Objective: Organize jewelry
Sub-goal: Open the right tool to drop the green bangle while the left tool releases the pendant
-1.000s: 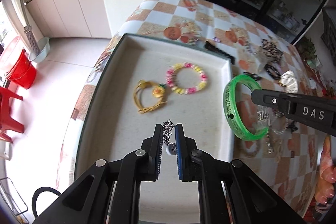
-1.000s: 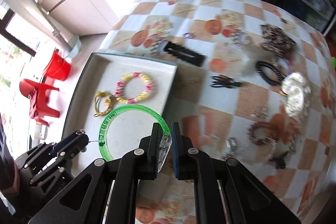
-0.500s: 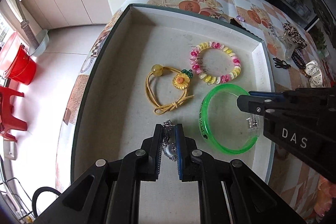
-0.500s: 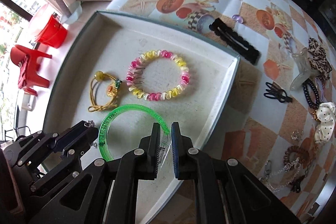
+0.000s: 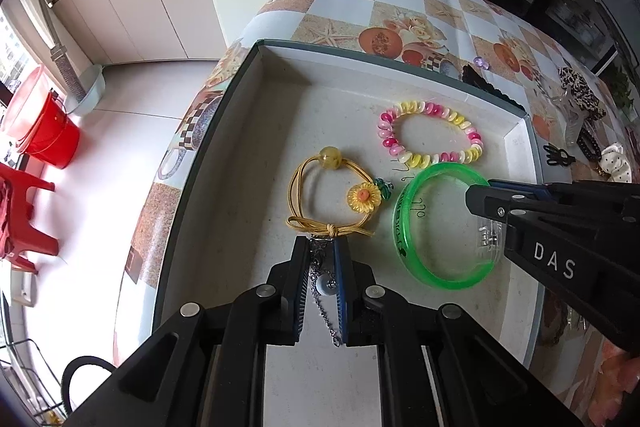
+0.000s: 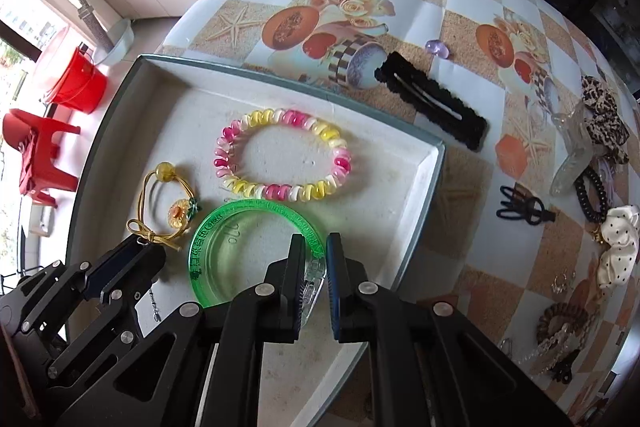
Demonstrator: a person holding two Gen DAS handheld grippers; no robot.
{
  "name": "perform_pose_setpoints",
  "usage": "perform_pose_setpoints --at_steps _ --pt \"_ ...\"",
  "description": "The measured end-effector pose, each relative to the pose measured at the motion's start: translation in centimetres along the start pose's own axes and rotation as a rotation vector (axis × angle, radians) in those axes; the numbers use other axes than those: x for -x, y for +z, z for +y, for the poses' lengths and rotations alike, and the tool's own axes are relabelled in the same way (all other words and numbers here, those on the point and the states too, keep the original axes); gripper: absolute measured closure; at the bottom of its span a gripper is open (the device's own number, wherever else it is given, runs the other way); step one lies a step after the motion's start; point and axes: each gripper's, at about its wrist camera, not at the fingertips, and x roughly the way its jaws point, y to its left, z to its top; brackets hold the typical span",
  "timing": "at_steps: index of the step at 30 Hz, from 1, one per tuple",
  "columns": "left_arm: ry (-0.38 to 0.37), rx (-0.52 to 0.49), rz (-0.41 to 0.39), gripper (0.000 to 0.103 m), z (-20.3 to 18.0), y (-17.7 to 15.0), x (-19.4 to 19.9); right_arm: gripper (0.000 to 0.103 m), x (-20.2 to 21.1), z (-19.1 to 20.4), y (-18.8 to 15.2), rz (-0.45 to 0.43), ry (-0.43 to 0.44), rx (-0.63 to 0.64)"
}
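Two hand-held grippers work over one shallow grey tray (image 5: 224, 131) that fills the middle of both views and sits on a counter (image 6: 460, 7) covered in a checked, fruit-printed cloth. Inside the tray, largest first: a green translucent bangle (image 6: 208, 227) lies low and centre in the right wrist view, its far side pinched between the fingers of the right hand-held gripper (image 6: 314, 255), which is clenched on it near a clear plastic tag; the bangle appears to rest on or just above the tray floor. Above it lies a pink and yellow coil bracelet (image 6: 280, 155), close but seemingly apart. At its left lies a yellow cord hair tie (image 5: 320, 195) with a flower charm, just beside the bangle. Smallest is a thin silver chain (image 5: 324, 283) with a round pendant, grasped by the left hand-held gripper (image 5: 322, 251) at the lower centre of the left wrist view, its loose end trailing down between the fingers. The relation that matters: this chain hangs just below the hair tie's knot and left of the bangle, so it likely has to be set down in bare tray floor nearer the bottom of the frame. More hair accessories, including a black hair clip (image 6: 432, 103), lie scattered on the counter at right.
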Motion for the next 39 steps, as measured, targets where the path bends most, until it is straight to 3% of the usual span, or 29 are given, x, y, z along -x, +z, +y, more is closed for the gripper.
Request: perform_pose_setpoints --at_steps 8,14,24,25,26,27,29,33,39 --pt "0.03 -0.013 -0.004 0.088 -0.2 -0.2 0.2 0.088 0.1 0.4 -0.2 0.007 0.018 0.003" --pt "0.052 0.005 0.005 0.088 0.0 -0.3 0.3 0.063 0.8 0.2 -0.3 -0.017 0.028 -0.004" --pt "0.077 0.011 -0.002 0.086 -0.1 -0.8 1.1 0.058 4.8 -2.3 -1.1 -0.093 0.087 -0.084" --pt "0.085 0.012 0.0 0.076 -0.1 -0.8 1.1 0.057 5.2 -2.7 -1.4 -0.1 0.093 -0.093" --pt "0.09 0.019 0.003 0.031 -0.2 -0.8 1.2 0.057 5.5 -2.9 -1.7 -0.104 0.095 -0.099" --pt "0.095 0.034 -0.009 0.002 -0.1 -0.9 1.4 0.057 5.8 -3.3 -2.1 -0.109 0.096 -0.11" --pt "0.106 0.045 -0.059 0.001 -0.2 -1.0 2.4 0.057 6.5 -4.2 -2.6 -0.119 0.101 -0.131" --pt "0.112 0.024 -0.051 0.001 -0.7 -0.8 2.6 0.057 7.5 -5.9 -3.6 -0.129 0.116 -0.175" --pt "0.135 -0.001 -0.07 0.0 -1.3 -0.8 3.6 0.042 8.5 -8.8 -5.9 -0.129 0.126 -0.229"
